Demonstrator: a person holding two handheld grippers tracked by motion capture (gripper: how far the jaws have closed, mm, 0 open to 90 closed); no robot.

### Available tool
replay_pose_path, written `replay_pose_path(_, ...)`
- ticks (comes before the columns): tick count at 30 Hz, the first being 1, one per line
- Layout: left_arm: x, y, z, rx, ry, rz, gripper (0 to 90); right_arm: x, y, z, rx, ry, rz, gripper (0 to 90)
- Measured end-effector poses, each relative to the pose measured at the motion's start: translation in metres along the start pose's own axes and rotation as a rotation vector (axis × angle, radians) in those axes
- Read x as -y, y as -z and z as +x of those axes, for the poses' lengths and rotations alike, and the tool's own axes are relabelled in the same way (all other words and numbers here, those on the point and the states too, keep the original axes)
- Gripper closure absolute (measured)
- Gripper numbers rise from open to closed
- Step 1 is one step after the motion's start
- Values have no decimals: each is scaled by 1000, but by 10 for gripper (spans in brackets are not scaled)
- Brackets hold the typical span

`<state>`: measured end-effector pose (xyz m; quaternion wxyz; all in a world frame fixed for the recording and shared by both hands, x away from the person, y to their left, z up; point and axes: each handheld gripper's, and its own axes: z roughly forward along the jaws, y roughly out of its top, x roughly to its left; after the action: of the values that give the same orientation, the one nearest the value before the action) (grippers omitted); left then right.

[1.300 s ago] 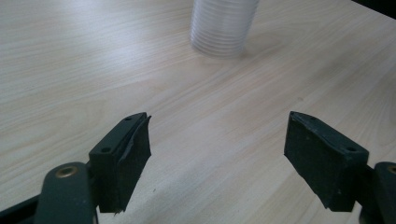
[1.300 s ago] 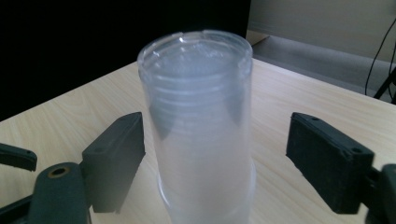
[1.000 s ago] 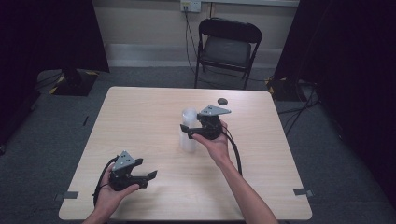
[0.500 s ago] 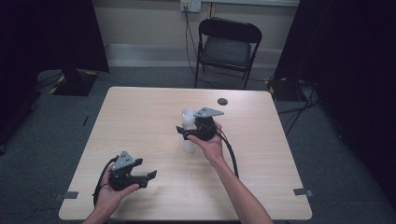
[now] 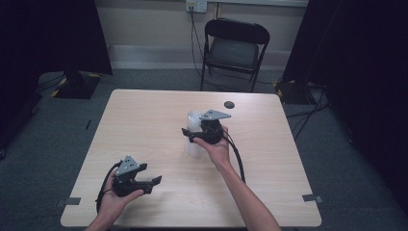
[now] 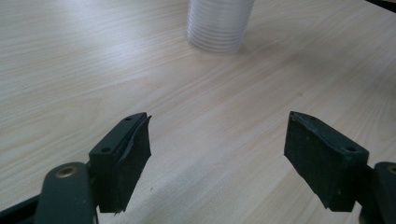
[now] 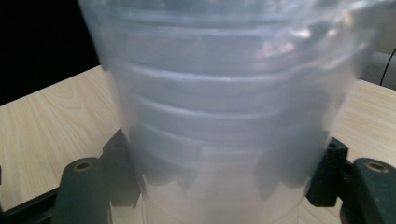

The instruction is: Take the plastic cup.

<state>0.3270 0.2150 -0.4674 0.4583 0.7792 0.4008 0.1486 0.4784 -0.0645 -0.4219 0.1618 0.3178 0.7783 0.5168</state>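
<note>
A stack of clear ribbed plastic cups [image 5: 193, 126] stands upright near the middle of the wooden table [image 5: 144, 120]. My right gripper [image 5: 188, 135] reaches it from the right, and its jaws have just been closing with the stack between them. In the right gripper view the cups [image 7: 224, 107] stand close up and both pads press their sides. My left gripper [image 5: 153, 182] rests low near the table's front left, pointing right, open with nothing between its jaws [image 6: 217, 154]. The left gripper view shows the base of the cup stack [image 6: 219, 25] farther off.
A small black round object [image 5: 229, 104] lies near the table's far edge. A black folding chair [image 5: 233, 48] stands behind the table. Cables trail from both grippers across the tabletop. Dark curtains flank the room.
My right gripper has shifted left around the cup stack and its jaws have narrowed onto it. The left gripper has stayed where it was.
</note>
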Motion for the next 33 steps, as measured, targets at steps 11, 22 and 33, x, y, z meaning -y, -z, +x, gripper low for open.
replay_pose_path(11,0,0,0,-4,-5,4,224,-7,5,0,5,-4,-12,291)
replay_pose_path(22,0,-1,0,-2,-7,3,224,-13,9,-1,10,3,-40,305)
replay_pose_path(33,0,0,2,-10,3,3,237,-26,13,1,-2,-3,-64,314)
